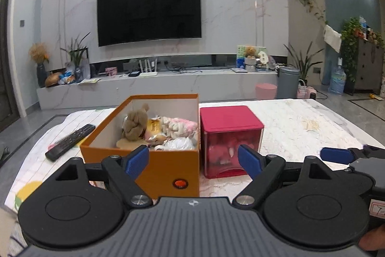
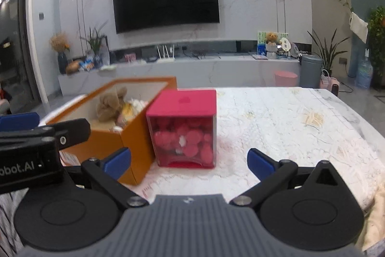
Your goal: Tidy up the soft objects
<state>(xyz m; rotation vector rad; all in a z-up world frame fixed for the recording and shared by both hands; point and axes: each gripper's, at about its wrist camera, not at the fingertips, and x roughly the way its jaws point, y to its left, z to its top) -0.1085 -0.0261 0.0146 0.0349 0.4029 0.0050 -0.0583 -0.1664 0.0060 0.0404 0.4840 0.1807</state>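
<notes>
Tabletop: orange box half-hides plush toys; both tongs gape.

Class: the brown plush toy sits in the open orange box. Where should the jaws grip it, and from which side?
Probably grip the brown plush toy by its raised upper body, coming from above. The orange box walls it in all round, leaving only the open top, and the toy stands taller than the other soft items.
</notes>
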